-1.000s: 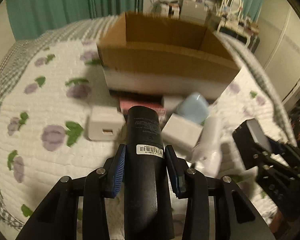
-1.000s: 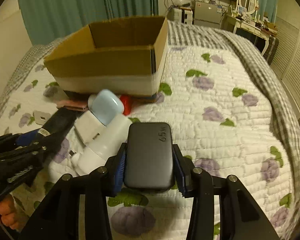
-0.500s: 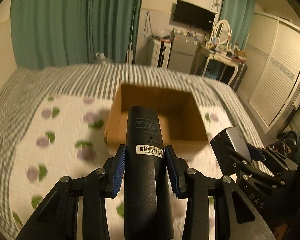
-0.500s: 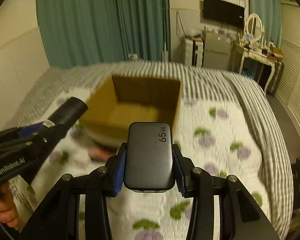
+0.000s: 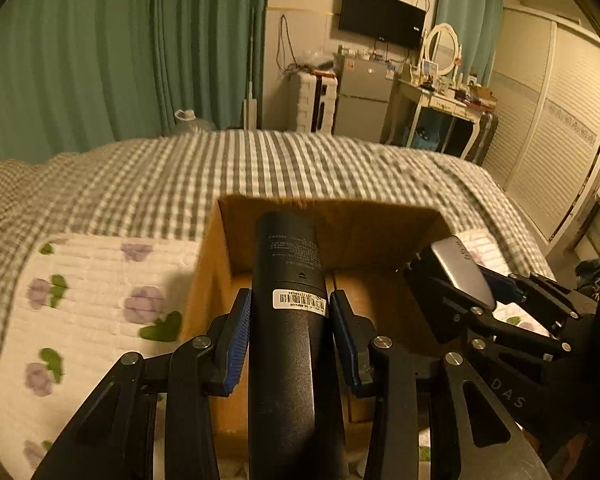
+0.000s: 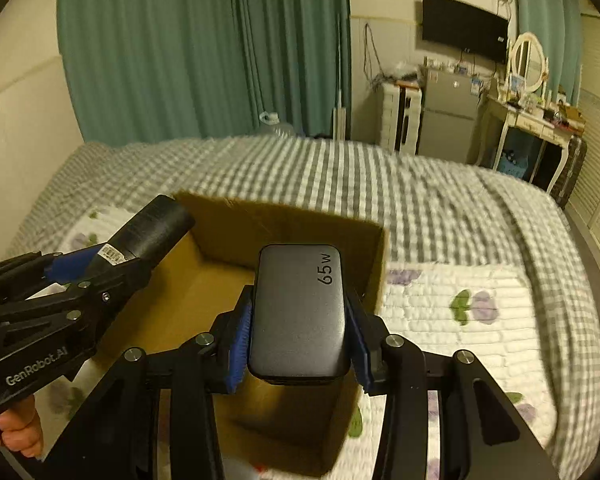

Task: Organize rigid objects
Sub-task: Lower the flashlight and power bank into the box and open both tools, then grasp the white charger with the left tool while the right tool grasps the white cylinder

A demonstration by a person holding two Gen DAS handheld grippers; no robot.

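My left gripper (image 5: pixel 290 324) is shut on a black cylinder (image 5: pixel 288 280) with a barcode sticker, held above the open cardboard box (image 5: pixel 380 232). My right gripper (image 6: pixel 298 336) is shut on a grey 65W charger (image 6: pixel 300 308), also held over the box (image 6: pixel 204 280). The right gripper with the charger (image 5: pixel 462 268) shows at the right of the left wrist view. The left gripper with the cylinder (image 6: pixel 148 232) shows at the left of the right wrist view. The visible part of the box floor looks bare.
The box sits on a bed with a white floral quilt (image 5: pixel 100 288) and a grey checked blanket (image 6: pixel 340 176). Green curtains (image 5: pixel 120 52), a TV (image 6: pixel 464 32), a small fridge (image 5: pixel 360 100) and a dressing table (image 6: pixel 540 120) stand beyond the bed.
Both grippers have risen from the loose items on the quilt and moved forward over the box, each still holding its object. The pile of items has dropped out of view.
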